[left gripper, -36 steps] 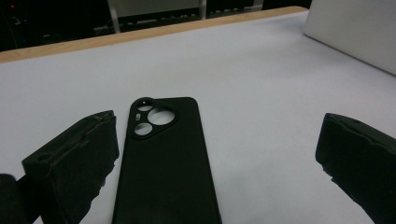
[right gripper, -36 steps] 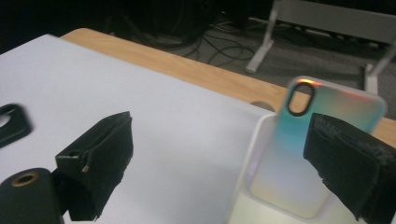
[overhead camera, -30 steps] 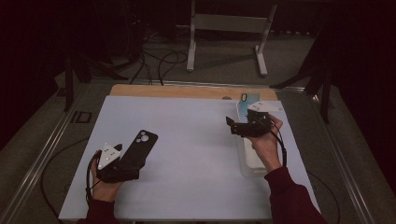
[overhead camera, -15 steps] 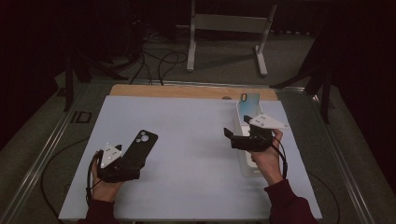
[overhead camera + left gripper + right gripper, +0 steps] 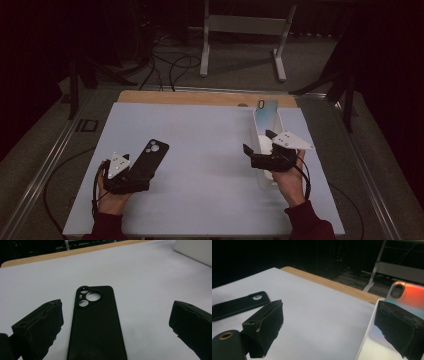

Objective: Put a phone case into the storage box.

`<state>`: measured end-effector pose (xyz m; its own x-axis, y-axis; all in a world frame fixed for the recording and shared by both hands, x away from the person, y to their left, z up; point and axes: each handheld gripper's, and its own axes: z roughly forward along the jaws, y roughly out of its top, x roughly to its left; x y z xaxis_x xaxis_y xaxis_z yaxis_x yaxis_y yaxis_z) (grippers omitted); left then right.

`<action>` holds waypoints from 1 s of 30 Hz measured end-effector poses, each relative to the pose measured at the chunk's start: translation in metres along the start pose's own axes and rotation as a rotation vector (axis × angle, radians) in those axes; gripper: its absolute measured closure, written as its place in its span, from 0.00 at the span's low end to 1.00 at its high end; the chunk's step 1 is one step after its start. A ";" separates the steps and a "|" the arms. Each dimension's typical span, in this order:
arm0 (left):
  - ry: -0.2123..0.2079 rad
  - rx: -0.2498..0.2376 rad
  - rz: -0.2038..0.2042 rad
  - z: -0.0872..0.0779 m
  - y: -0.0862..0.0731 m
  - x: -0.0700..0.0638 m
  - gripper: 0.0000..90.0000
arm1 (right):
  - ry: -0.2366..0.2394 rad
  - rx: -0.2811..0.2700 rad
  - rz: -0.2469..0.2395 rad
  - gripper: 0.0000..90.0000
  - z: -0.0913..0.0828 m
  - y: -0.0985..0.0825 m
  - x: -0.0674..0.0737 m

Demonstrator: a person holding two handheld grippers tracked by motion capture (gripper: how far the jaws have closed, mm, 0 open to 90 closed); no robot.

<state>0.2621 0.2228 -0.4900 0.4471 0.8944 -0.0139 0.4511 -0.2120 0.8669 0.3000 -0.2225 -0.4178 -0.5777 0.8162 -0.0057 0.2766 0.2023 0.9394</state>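
The black phone case [image 5: 96, 322] lies flat on the desk [image 5: 200, 135] between the wide-open left gripper [image 5: 112, 327], seemingly lined up for a grab, while the right gripper [image 5: 260, 147], also open, hovers over the white tray [image 5: 263, 120] far from the case.

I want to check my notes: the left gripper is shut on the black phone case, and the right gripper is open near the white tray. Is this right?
Not quite. The left gripper is open, its jaws apart on either side of the black phone case, which lies flat on the table; the left gripper view shows this. The right gripper is indeed open near the white tray.
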 end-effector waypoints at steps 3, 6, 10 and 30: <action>-0.002 0.000 -0.002 0.000 0.000 0.001 0.00 | -0.007 0.000 0.005 0.09 -0.005 -0.007 -0.001; -0.006 0.001 -0.001 0.000 0.001 0.001 0.00 | -0.009 0.001 0.013 0.09 -0.011 -0.013 -0.002; -0.003 0.003 0.003 0.000 0.004 0.003 0.00 | -0.022 0.007 -0.001 0.09 -0.019 -0.021 -0.002; 0.003 0.023 0.023 0.000 0.009 0.008 0.00 | 0.005 -0.076 0.036 0.09 -0.047 -0.061 -0.005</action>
<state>0.2698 0.2283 -0.4827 0.4550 0.8905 0.0071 0.4587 -0.2412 0.8552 0.2502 -0.2644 -0.4593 -0.5725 0.8193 0.0302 0.2384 0.1311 0.9623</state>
